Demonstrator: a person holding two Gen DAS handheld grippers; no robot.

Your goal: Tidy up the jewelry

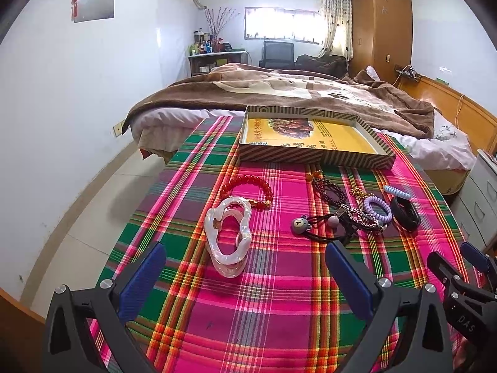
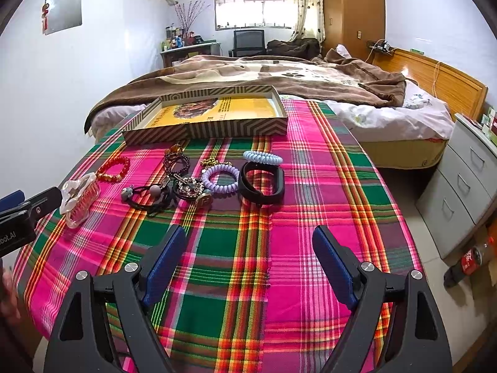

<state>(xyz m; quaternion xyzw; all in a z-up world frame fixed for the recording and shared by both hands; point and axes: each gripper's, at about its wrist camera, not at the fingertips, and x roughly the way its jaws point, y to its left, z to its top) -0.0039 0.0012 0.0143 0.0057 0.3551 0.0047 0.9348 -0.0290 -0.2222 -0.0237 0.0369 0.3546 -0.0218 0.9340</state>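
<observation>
left hand-held gripper (image 1: 245, 267) spreading, empty | pearly hair claw (image 1: 228, 236) at 12 o'clock sitting rigid, slippery, brittle-looking; gripping its sides | right hand-held gripper (image 2: 248, 258) spreading, empty

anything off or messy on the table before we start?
Mostly tidy. One tangle: black elastic hair ties, a rhinestone piece and a dark beaded bracelet overlap in a heap. The striped shallow cardboard box sits skewed to the plaid tablecloth's stripes. No visible damage.
</observation>
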